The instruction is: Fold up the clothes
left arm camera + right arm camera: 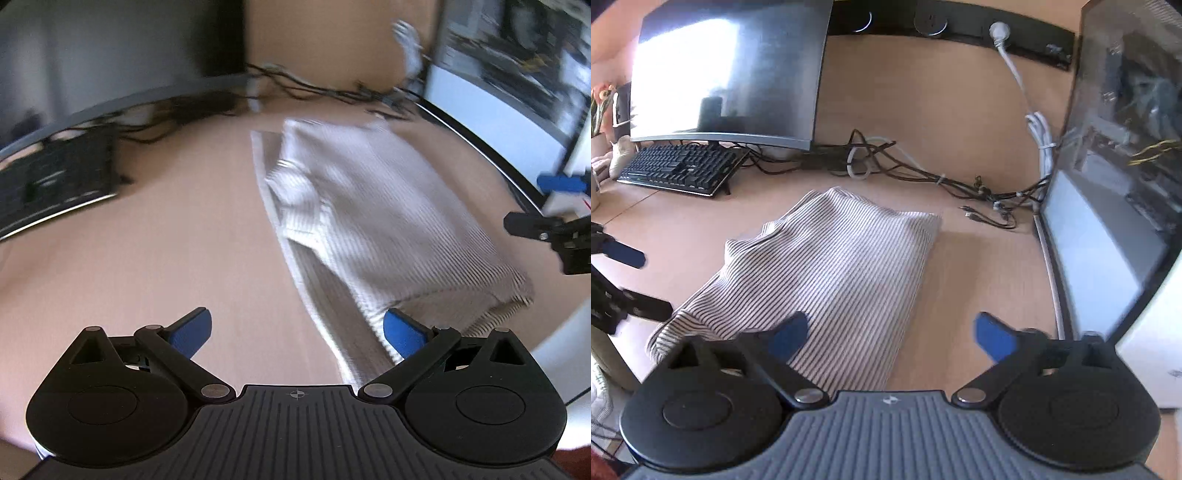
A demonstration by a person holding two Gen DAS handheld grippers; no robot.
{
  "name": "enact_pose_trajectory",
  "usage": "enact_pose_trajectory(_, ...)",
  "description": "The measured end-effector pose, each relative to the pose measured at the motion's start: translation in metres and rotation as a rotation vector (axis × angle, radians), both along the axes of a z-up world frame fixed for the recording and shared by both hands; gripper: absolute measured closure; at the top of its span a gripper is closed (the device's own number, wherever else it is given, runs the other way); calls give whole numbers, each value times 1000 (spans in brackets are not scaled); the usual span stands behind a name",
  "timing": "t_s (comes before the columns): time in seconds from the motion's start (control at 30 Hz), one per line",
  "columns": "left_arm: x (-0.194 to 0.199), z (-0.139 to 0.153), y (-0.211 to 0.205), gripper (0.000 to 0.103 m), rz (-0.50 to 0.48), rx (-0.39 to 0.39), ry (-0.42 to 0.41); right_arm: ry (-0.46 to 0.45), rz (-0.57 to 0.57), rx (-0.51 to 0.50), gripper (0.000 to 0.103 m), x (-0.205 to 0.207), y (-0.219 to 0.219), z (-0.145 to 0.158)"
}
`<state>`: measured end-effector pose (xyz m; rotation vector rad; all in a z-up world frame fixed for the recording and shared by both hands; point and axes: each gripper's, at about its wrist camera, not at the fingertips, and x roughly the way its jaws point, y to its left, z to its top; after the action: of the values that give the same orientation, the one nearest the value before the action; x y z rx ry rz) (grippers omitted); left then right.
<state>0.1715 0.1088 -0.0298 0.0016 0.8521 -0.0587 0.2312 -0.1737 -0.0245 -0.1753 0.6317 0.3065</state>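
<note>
Pale wooden desk [979, 266] holds a folded white garment with thin dark stripes [827, 266]; my left gripper [297, 334] and right gripper [890, 338] hover wide apart, holding nothing.

Striped ribbed cloth garment [827, 266] on matt wood desk [979, 266]

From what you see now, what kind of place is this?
Probably a home or office computer desk: a monitor with a keyboard below it, tangled cables along the back, and a striped garment lying on the wood.
</note>
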Motion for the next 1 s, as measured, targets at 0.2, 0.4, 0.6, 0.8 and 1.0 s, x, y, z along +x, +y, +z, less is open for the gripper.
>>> enact_pose_trajectory(0.2,-6,15,29,1,137,-6,21,95,101,-14,46,1,9,-31)
enact_pose_trajectory(0.4,0,16,31,0,69,31,31,91,114,-72,46,-11,7,-17)
enact_pose_trajectory(0.6,7,11,32,0,24,-3,25,46,392,-79,38,-44,45,-6)
enact_pose_trajectory(0.8,0,14,38,0,-33,-26,20,-12,485,-258,38,-51,91,-30)
enact_pose_trajectory(1.0,-11,19,47,0,-78,-92,23,-24,528,-331,36,-55,97,-35)
